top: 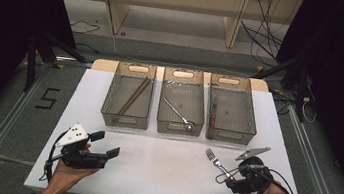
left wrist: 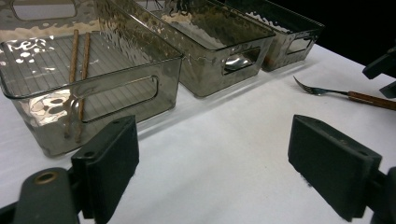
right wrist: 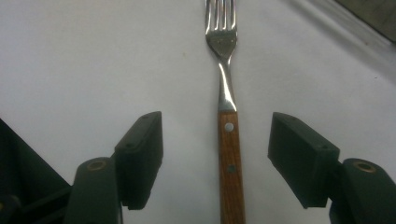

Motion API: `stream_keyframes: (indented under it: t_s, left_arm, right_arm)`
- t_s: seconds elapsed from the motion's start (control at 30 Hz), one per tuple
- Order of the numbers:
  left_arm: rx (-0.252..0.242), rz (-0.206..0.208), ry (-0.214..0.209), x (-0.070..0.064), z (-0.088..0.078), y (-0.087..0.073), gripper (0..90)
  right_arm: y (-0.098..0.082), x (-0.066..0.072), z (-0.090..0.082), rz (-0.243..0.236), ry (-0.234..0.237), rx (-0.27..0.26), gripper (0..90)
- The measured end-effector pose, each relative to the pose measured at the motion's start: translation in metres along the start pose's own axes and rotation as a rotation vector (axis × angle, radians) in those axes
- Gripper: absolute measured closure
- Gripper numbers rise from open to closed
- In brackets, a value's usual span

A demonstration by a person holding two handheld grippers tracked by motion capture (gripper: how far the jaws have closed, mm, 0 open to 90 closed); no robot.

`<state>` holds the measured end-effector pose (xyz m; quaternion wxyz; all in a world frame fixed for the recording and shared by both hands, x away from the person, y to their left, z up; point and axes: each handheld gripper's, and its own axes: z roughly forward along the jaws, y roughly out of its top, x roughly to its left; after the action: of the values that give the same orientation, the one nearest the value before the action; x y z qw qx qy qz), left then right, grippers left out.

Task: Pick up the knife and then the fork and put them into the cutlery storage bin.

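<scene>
My right claw (right wrist: 217,158) stands spread with the fork (right wrist: 227,140) lying untouched between its pads on the table (top: 161,166), while my left claw (left wrist: 212,163) gapes empty.

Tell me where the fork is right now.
The fork lies on the white table, at the high view's right, in front of the right-hand bin, between the right gripper's open jaws.

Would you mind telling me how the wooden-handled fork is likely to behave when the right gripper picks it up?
The fork looks stiff: metal neck, riveted wooden handle. The flat handle probably gives the pads decent purchase and should not roll. Gripped at the handle between the open right gripper, the metal head may tip it tines-down.
</scene>
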<state>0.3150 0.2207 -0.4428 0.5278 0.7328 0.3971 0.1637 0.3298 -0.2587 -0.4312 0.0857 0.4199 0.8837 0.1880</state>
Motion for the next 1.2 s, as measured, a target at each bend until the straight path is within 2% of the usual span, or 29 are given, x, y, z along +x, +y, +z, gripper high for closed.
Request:
stream_keyframes:
  t_s: [0.13,0.33,0.67,1.0,1.2]
  left_arm:
    - [0.0,0.0,-0.001,0.0,0.0,0.0,16.0]
    - [0.0,0.001,-0.001,0.0,0.0,0.0,16.0]
    - [-0.001,0.001,-0.001,0.0,0.0,0.0,16.0]
    - [-0.003,-0.001,-0.001,0.0,0.0,0.0,16.0]
    - [-0.003,-0.001,-0.002,0.0,0.0,0.0,16.0]
  right_arm:
    - [0.003,-0.004,0.009,0.001,-0.01,0.053,31.4]
    - [0.003,-0.009,0.017,0.011,-0.026,0.091,31.9]
    - [0.003,-0.012,0.021,0.023,-0.022,0.115,48.0]
    - [0.004,-0.012,0.028,0.005,-0.019,0.154,65.3]
    - [0.008,-0.01,0.029,-0.01,-0.019,0.175,71.5]
